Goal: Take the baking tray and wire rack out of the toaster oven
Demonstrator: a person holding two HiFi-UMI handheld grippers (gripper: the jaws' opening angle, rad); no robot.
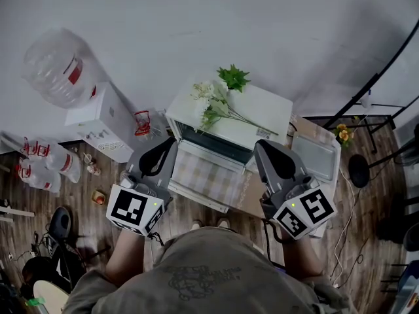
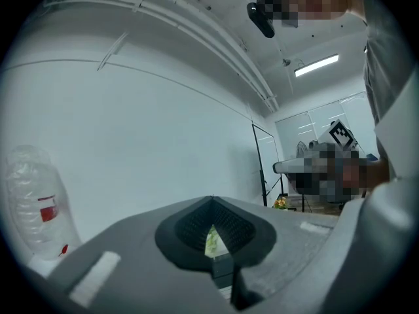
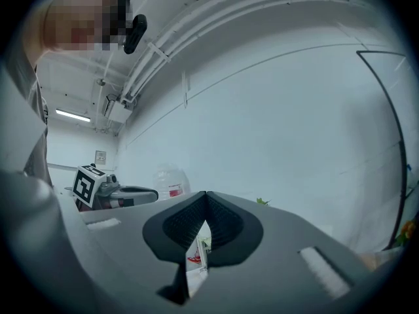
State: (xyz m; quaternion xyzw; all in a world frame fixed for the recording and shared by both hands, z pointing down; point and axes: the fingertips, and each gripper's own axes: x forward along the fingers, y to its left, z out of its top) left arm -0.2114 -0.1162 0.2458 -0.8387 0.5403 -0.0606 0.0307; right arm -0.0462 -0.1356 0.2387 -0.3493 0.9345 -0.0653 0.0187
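Both claws are pinched shut and empty, left claw (image 1: 170,142) and right claw (image 1: 259,145) hovering either side of the toaster oven (image 1: 262,110), whose door (image 1: 206,175) is dropped open. The baking tray and wire rack are presumably in that dark slot (image 1: 219,146), but I can't see either. I'd guess thin, stiff, light, slippery metal, so pinch the front lip or front wire. There's a pale tray-shaped thing (image 1: 316,152) right of the oven, no idea what it is

Toaster oven (image 1: 230,124): cavity dark, contents indiscernible. Pale tray (image 1: 319,150) to its right: near corner covered by right gripper (image 1: 267,148). Floor clutter (image 1: 40,254), lower left: blurred, cut by frame edge
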